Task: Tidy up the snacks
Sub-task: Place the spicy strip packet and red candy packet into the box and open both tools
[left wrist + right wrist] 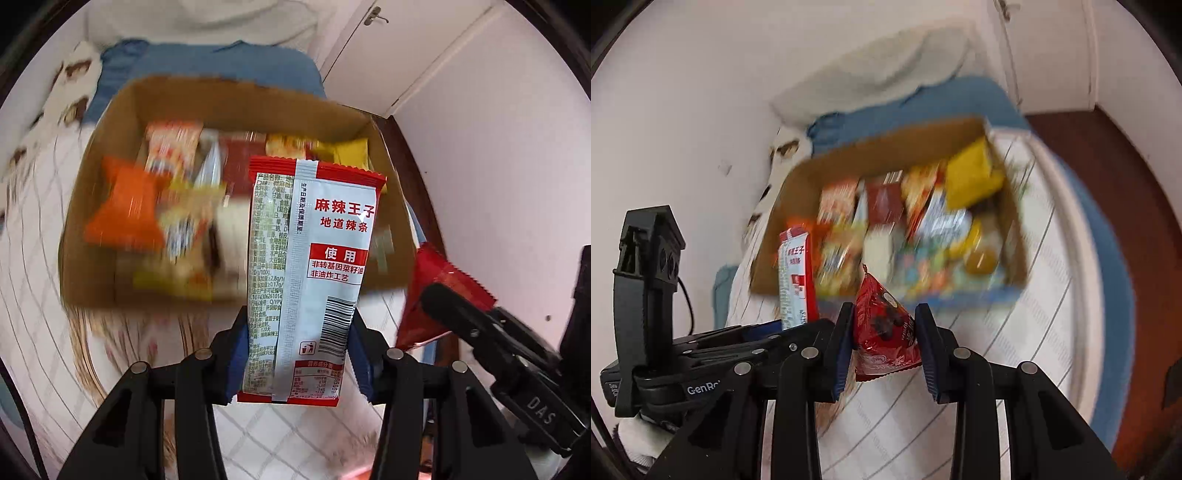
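My left gripper (295, 354) is shut on a tall red-and-white spicy strip packet (310, 258), held upright in front of an open cardboard box (110, 118) that holds several snack packets. My right gripper (884, 350) is shut on a red triangular snack pouch (884, 328), held short of the same box (886, 142). In the left wrist view the red pouch (432, 295) and right gripper show at the right. In the right wrist view the strip packet (794, 273) and left gripper show at the left. The box is blurred in both views.
The box sits on a bed with a white checked sheet (44, 295), a blue blanket (221, 70) and a white pillow (886, 70) behind it. A white wall and closet door (424, 51) stand to the right. Brown floor (1126, 184) lies beside the bed.
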The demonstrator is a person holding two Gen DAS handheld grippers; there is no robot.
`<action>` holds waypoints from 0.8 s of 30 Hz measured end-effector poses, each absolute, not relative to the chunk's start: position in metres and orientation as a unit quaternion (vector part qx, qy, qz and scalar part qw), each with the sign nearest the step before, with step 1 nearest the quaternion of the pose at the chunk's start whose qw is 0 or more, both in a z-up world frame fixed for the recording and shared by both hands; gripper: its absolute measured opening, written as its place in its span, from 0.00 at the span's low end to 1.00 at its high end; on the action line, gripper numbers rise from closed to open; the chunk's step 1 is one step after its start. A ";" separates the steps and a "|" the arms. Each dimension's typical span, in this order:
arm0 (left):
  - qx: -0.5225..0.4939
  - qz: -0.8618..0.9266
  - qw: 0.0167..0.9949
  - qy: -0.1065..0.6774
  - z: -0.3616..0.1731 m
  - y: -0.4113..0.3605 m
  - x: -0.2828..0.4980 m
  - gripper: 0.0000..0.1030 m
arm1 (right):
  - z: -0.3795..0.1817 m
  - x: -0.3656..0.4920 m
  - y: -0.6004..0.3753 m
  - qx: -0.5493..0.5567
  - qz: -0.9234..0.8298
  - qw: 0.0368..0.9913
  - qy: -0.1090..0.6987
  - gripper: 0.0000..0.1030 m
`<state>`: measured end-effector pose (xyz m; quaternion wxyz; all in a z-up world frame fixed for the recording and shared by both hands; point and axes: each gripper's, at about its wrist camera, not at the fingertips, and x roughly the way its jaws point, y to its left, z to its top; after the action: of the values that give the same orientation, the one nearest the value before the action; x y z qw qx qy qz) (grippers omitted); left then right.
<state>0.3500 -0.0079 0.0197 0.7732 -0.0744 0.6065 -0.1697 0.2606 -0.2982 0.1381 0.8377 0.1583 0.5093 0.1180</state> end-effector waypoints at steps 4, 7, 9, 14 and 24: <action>-0.042 -0.152 0.752 0.640 -0.009 -0.031 0.413 0.45 | 0.126 0.306 -0.310 0.152 0.103 0.834 0.520 0.34; -0.022 -0.128 0.742 0.658 -0.025 -0.033 0.448 0.45 | 0.109 0.334 -0.313 0.146 0.090 0.826 0.537 0.34; -0.013 -0.111 0.738 0.666 -0.037 -0.033 0.465 0.45 | 0.098 0.346 -0.313 0.138 0.080 0.823 0.545 0.34; -0.008 -0.089 0.728 0.680 -0.054 -0.031 0.488 0.46 | 0.071 0.371 -0.316 0.125 0.062 0.806 0.576 0.34; 0.019 -0.058 0.756 0.652 -0.057 -0.019 0.501 0.89 | 0.045 0.376 -0.308 0.108 0.068 0.792 0.597 0.81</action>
<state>0.5008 -0.0187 -0.0570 0.7556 0.0191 0.6521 -0.0584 0.3759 -0.3079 0.0449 0.7924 0.1079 0.5965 0.0684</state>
